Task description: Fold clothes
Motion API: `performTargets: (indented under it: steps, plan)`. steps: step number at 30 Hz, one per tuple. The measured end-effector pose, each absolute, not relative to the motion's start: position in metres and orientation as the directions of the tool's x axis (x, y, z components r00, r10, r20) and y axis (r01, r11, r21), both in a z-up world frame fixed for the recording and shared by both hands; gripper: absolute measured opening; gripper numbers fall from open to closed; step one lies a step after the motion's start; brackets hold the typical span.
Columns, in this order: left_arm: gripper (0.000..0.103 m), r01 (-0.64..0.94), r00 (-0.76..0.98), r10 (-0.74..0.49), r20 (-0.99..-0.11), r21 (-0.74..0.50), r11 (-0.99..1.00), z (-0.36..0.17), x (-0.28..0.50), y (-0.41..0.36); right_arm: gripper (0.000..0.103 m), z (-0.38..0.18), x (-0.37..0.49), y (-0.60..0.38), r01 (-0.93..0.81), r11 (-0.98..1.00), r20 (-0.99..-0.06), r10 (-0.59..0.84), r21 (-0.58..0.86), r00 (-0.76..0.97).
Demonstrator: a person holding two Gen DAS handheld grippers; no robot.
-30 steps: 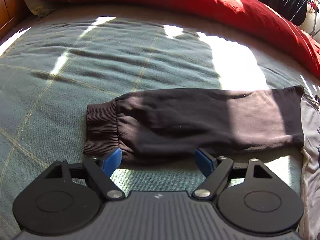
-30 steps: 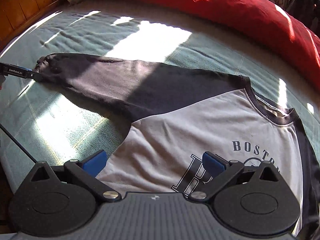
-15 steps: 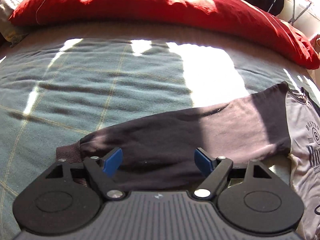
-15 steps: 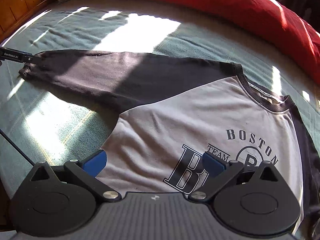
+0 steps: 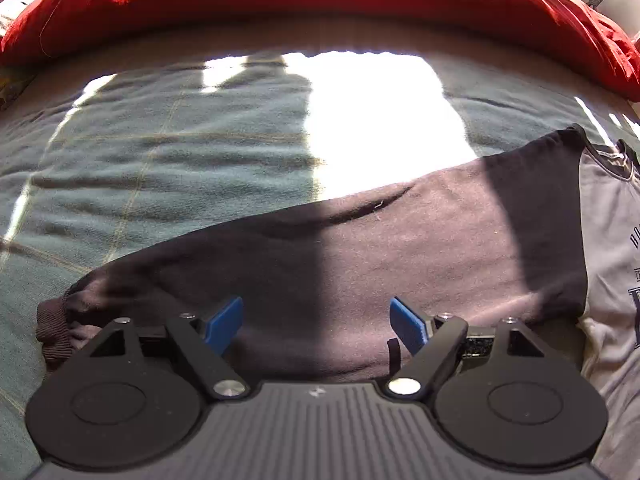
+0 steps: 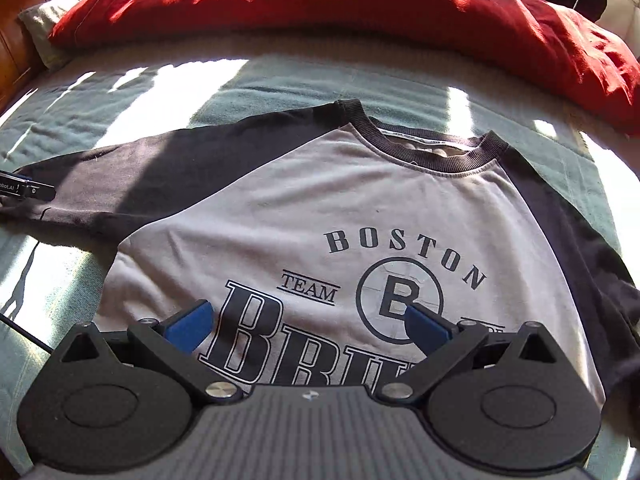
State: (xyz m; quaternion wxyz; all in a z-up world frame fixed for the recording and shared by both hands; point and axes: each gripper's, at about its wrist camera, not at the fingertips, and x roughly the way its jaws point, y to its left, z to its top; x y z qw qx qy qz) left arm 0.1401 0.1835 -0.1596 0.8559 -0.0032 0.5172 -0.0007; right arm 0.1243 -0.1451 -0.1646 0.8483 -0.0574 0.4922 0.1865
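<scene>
A: Where is the garment?

B: A long-sleeved raglan shirt (image 6: 320, 208) lies flat, front up, on a green bedspread (image 6: 280, 80). Its body is grey with "BOSTON", "TEAM" and a circled B printed in dark ink; the sleeves and the ribbed collar (image 6: 424, 152) are dark. A long red pillow (image 6: 360, 12) runs across the far side of the bed.

A: And the right gripper?

B: The right gripper (image 6: 308, 326) is held low above the near part of the chest print, its blue pads (image 6: 188, 326) set wide apart with nothing between them. I cannot tell whether they touch the cloth.

A: The left one?

B: The left gripper (image 5: 316, 326) is over the dark sleeve (image 5: 340, 256) that stretches out to the left of the shirt. Its blue pads (image 5: 224, 324) also stand apart, and sleeve fabric fills the gap between them, but they are not pinched on it. The ribbed cuff (image 5: 50, 324) is bunched just to the left of the gripper, at the near left of that view.

A: Can one gripper be seen from the other's camera?

B: Yes, from the right wrist a dark tip of the left gripper shows at the far left edge, resting against the end of that sleeve.

A: Light?

B: Strong sun patches fall across the bedspread and the sleeve, with deep shadow between them.
</scene>
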Motion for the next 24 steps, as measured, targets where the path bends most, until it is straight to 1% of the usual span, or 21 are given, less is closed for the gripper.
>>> performTargets:
  steps: [4,7,11,17,20,24]
  plan:
    - [0.081,0.109,0.510,-0.051,-0.859,0.006,0.994,-0.142,0.152,0.107,0.103,-0.164,0.128,-0.191,-0.292,0.936,-0.831,0.317,0.197,0.457]
    - [0.081,0.186,0.527,-0.116,-0.842,-0.018,0.982,-0.137,0.163,0.047,0.103,-0.156,0.125,-0.236,-0.283,0.937,-0.809,0.325,0.205,0.490]
    - [0.081,0.286,0.514,-0.198,-0.835,-0.051,0.957,-0.142,0.177,-0.040,0.103,-0.145,0.124,-0.313,-0.224,0.963,-0.800,0.251,0.150,0.545]
    - [0.081,0.385,0.453,-0.264,-0.852,-0.080,0.920,-0.153,0.194,-0.132,0.103,-0.148,0.131,-0.450,-0.011,0.998,-0.799,0.053,0.059,0.599]
    - [0.081,0.412,0.397,-0.291,-0.870,-0.114,0.904,-0.165,0.202,-0.163,0.103,-0.160,0.125,-0.502,0.101,0.988,-0.802,0.031,0.114,0.597]
    - [0.081,0.406,0.338,-0.312,-0.888,-0.161,0.900,-0.182,0.213,-0.195,0.103,-0.177,0.117,-0.571,0.247,0.952,-0.807,0.003,0.184,0.591]
